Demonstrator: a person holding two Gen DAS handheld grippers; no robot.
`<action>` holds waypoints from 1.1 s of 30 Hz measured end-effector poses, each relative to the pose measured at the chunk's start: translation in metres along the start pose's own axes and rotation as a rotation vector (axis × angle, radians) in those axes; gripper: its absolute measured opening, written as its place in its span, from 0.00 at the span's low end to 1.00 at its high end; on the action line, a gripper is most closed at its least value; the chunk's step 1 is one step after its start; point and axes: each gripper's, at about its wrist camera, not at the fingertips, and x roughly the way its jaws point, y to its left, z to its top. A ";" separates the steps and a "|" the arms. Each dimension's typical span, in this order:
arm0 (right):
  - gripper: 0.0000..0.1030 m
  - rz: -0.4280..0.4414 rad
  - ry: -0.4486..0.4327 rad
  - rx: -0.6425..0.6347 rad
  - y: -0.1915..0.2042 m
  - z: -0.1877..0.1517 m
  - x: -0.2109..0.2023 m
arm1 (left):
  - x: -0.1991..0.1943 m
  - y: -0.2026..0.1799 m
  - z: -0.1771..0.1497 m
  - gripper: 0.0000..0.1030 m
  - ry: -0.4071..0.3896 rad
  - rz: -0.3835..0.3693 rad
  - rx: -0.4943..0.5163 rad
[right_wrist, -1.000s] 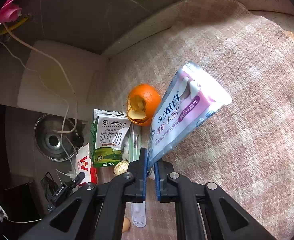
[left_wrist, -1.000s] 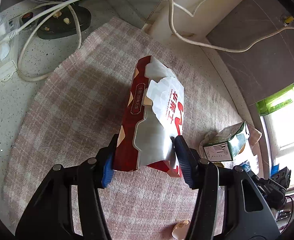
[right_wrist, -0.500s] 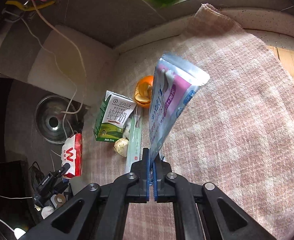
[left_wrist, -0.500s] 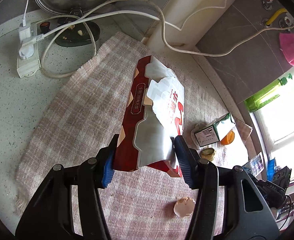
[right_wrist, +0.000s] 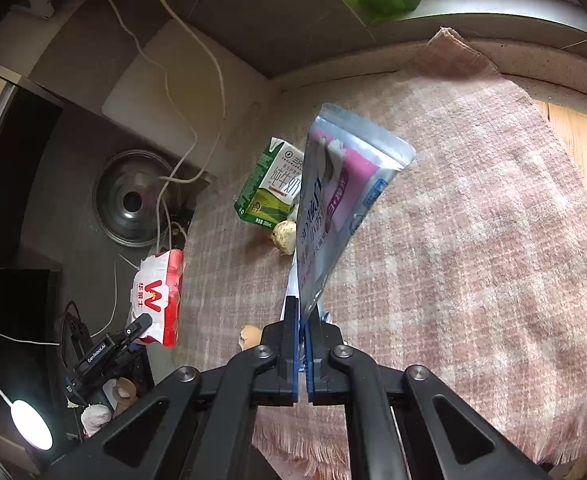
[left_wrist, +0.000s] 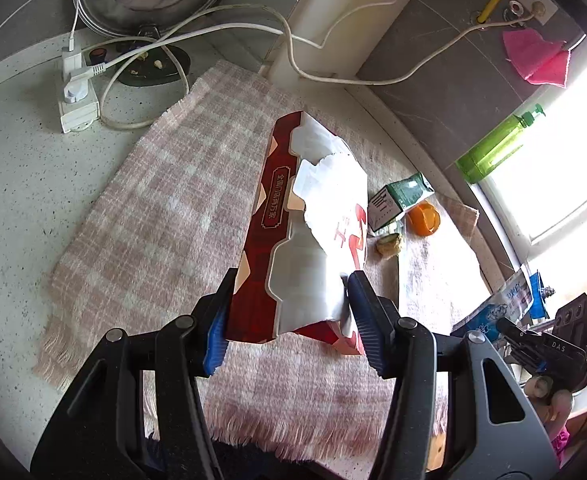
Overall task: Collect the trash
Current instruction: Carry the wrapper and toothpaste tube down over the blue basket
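Both grippers have lifted and pulled back since the earlier frames: more of the pink plaid cloth (left_wrist: 165,208) shows under them, its fringed near edge now in view, and the right one has rolled, so its tube stands steeper. Left gripper (left_wrist: 289,316) is clamped on a torn red-and-white paper box (left_wrist: 293,232), blue pads pressing both its sides, box sticking up and forward off the cloth. Right gripper (right_wrist: 301,344) is pressed together, pinching the flat tail of a silver-and-pink toothpaste tube (right_wrist: 337,200), which juts up and ahead. Ahead of the right gripper, on the cloth: green milk carton (right_wrist: 271,190), a small pale lump (right_wrist: 285,236) just in front of the carton, an eggshell piece (right_wrist: 249,336) close by its left finger. Orange peel (left_wrist: 423,218) lies beside the carton, ahead-right of the left gripper.
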 end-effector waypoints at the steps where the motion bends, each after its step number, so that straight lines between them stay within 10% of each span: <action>1: 0.00 0.003 0.003 -0.005 0.004 -0.006 -0.001 | -0.004 0.001 -0.005 0.54 0.002 -0.006 0.001; 33: 0.00 -0.043 0.154 -0.175 0.079 -0.185 0.001 | -0.086 0.073 -0.176 0.54 0.189 -0.018 0.049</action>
